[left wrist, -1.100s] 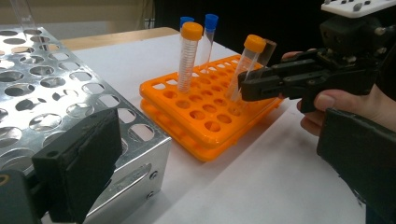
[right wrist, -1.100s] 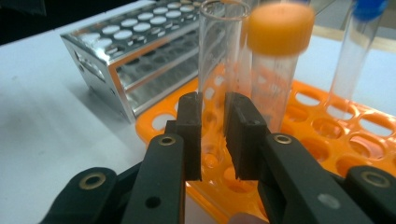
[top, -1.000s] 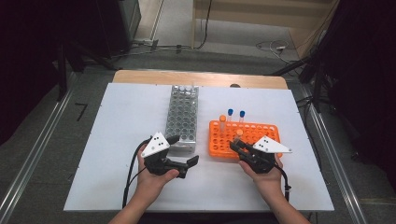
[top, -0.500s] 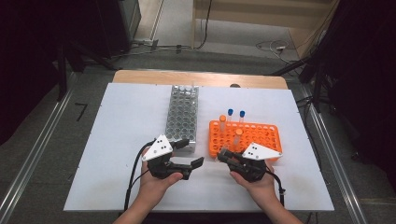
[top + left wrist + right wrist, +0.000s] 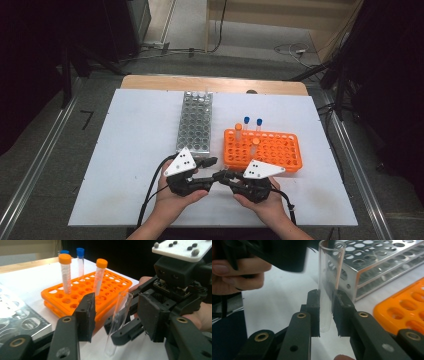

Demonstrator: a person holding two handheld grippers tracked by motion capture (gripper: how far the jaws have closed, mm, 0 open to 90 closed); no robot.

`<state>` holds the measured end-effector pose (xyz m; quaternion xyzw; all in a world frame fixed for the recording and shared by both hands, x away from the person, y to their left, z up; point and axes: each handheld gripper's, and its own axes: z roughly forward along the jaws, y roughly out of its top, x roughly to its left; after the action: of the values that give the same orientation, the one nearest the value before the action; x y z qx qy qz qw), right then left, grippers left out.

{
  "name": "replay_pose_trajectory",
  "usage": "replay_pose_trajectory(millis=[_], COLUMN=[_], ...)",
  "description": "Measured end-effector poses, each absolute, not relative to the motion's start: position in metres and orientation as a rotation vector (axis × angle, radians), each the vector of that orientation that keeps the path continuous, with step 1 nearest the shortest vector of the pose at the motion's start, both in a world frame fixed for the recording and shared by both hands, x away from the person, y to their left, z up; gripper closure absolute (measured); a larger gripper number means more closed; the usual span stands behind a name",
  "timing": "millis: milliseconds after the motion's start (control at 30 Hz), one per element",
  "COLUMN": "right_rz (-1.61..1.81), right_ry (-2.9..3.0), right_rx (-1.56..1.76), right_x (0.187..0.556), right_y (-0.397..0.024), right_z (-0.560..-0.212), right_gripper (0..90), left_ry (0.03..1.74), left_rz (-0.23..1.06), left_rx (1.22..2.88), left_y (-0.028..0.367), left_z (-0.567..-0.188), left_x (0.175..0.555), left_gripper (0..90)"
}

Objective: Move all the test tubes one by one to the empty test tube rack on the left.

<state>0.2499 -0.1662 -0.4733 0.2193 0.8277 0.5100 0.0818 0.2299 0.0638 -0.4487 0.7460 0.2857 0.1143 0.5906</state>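
Between closing left jaws, glass tube (image 5: pixel 120 315)

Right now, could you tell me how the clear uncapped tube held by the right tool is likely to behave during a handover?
The clear tube looks smooth-walled, so it may slip between pads. It appears thin and empty, probably light but fragile if squeezed hard. The right tool clamps only its lower part, so it could tilt as the left tool, whose jaws have just been closing around it, grips it.

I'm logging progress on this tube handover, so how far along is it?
Done: the right tool is clamped on a clear open tube, lifted off the table. In hand: the left tool has just been closing around it, pads not yet touching. Left: finishing that grip, the right tool letting go, then probably racking it in the metal rack.
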Motion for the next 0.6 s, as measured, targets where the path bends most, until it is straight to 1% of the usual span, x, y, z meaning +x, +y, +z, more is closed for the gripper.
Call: replay_pose_trajectory(millis=[133, 200, 233, 267, 367, 600], right_rz=[1.533, 1.534, 1.534, 1.535, 1.538, 1.548], right_ry=[2.49, 2.495, 2.495, 2.501, 2.507, 2.517], right_rx=[0.622, 0.615, 0.615, 0.617, 0.618, 0.62], right_x=[0.2462, 0.245, 0.245, 0.245, 0.2457, 0.2461], right_y=[-0.1614, -0.1605, -0.1605, -0.1605, -0.1612, -0.162], right_z=[-0.4724, -0.4718, -0.4718, -0.4716, -0.4716, -0.4712], right_gripper=[74.1, 74.2, 74.2, 74.2, 74.1, 74.1], left_ry=[0.653, 0.651, 0.644, 0.637, 0.631, 0.631], left_rz=[0.253, 0.248, 0.243, 0.243, 0.25, 0.26], left_rx=[1.758, 1.761, 1.76, 1.762, 1.771, 1.767], left_y=[0.059, 0.0581, 0.058, 0.0578, 0.0568, 0.0577], left_z=[-0.4505, -0.451, -0.451, -0.4509, -0.4504, -0.4499], left_x=[0.2302, 0.2302, 0.2301, 0.2298, 0.229, 0.229], left_gripper=[62.4, 66.6, 66.6, 70.8, 73.6, 75.2])
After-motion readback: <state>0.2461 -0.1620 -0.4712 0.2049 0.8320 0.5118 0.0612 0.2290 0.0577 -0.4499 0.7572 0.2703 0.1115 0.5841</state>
